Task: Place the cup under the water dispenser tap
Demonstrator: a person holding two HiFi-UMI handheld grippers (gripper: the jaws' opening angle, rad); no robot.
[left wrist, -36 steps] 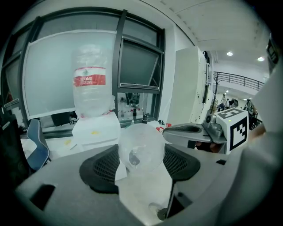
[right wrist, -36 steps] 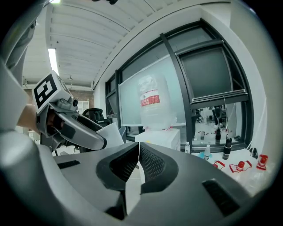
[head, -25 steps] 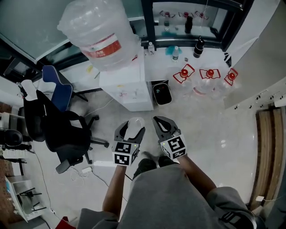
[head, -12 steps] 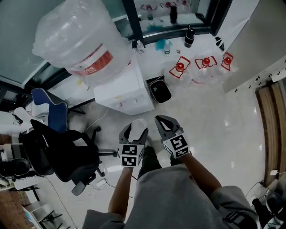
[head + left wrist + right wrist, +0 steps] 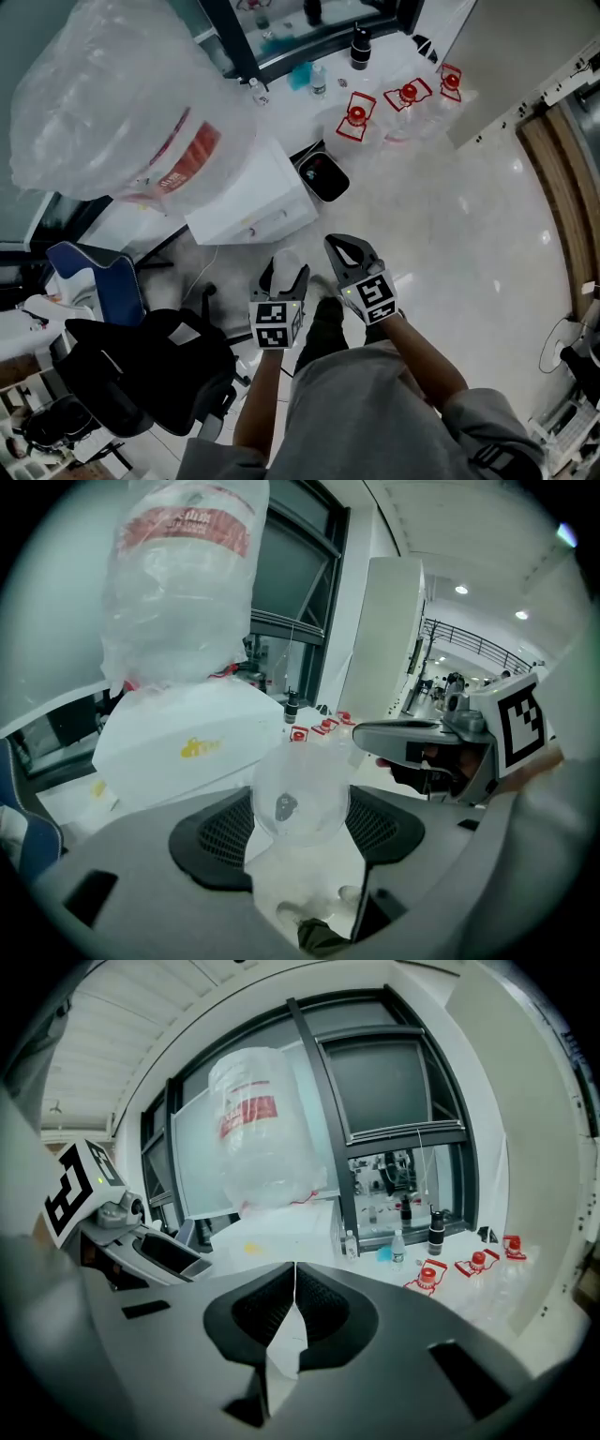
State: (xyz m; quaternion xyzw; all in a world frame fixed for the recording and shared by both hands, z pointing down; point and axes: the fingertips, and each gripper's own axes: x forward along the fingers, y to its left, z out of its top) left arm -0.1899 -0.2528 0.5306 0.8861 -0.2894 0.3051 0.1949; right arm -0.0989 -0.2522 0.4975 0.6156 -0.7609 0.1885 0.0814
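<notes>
A clear plastic cup (image 5: 286, 264) sits upright between the jaws of my left gripper (image 5: 283, 274), which is shut on it. In the left gripper view the cup (image 5: 300, 789) fills the gap of the left gripper (image 5: 302, 831), with the black pads on both its sides. Ahead and to the left stands the white water dispenser (image 5: 249, 199), topped by a large plastic-wrapped bottle (image 5: 112, 112); its tap is not visible. My right gripper (image 5: 341, 249) hangs just right of the cup, shut and holding nothing. The right gripper (image 5: 294, 1267) has its jaw tips touching.
A black bin (image 5: 324, 176) stands right of the dispenser. Three big red-capped water bottles (image 5: 405, 96) lie on the floor beyond it, with small bottles (image 5: 360, 47) by the window frame. A black office chair (image 5: 141, 370) and a blue chair (image 5: 94, 270) are at the left.
Both grippers have moved forward and lower toward the dispenser, which now looms larger at the upper left. The cup stays in the left gripper; the right stays shut.
</notes>
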